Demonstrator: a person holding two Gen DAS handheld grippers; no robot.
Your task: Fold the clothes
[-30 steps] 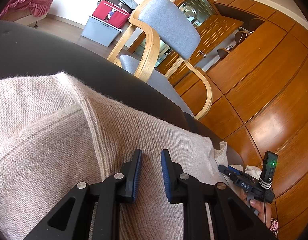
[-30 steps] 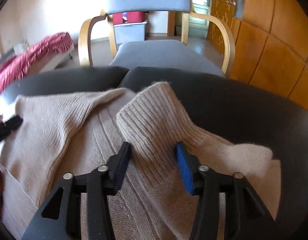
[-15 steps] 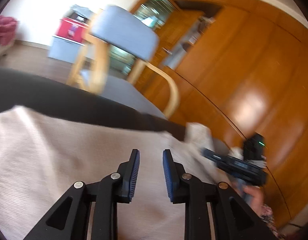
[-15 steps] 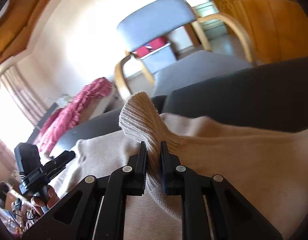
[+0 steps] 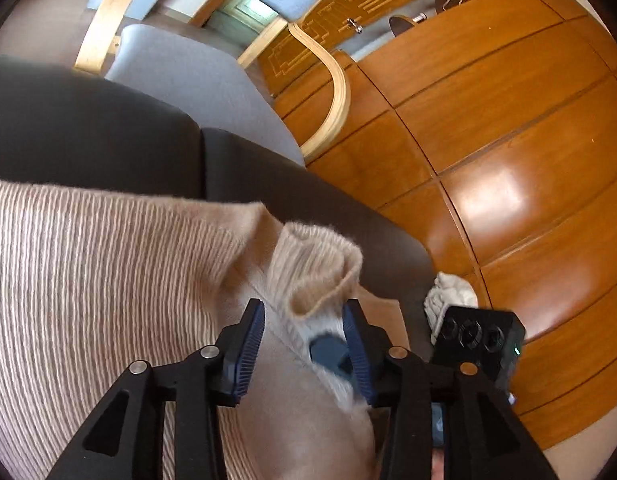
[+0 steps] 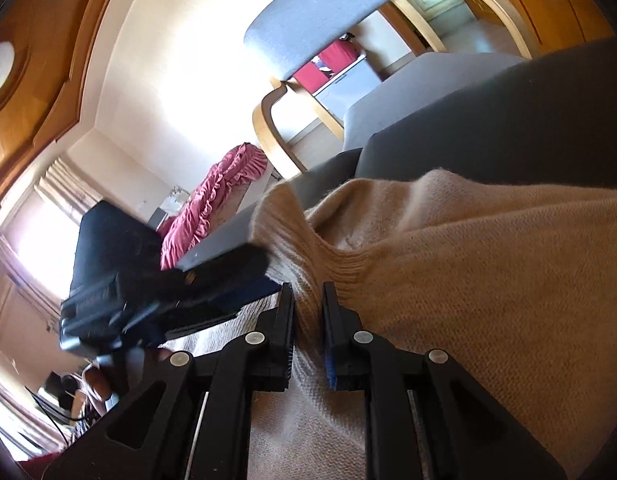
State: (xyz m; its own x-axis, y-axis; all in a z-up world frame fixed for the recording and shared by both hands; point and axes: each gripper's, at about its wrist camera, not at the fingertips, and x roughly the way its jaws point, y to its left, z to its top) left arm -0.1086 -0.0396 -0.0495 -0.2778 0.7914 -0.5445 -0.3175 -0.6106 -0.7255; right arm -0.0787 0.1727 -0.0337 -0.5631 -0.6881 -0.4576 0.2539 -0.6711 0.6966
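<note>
A beige knit sweater (image 5: 108, 280) lies spread over a dark grey sofa cushion (image 5: 88, 128). Its ribbed cuff (image 5: 316, 268) stands up near the cushion's right edge. My left gripper (image 5: 302, 306) straddles that cuff with its jaws opening wide, and the pads do not touch the knit. In the right wrist view my right gripper (image 6: 306, 292) pinches the same ribbed cuff (image 6: 292, 232) between its pads; its jaws are opening slightly with the knit still pressed between them. The left gripper (image 6: 264, 274) shows there as a blurred black shape reaching in from the left.
A grey armchair with a bent wood frame (image 5: 188, 76) stands beyond the sofa. Glossy wooden wall panels (image 5: 508, 140) fill the right side. A white cloth (image 5: 448, 292) lies by the cushion's right edge. Pink bedding (image 6: 212, 200) shows far off.
My left gripper swept right across the sweater to the cuff and opened wide. My right gripper shut on the cuff, then tilted and rolled while keeping hold of it.
</note>
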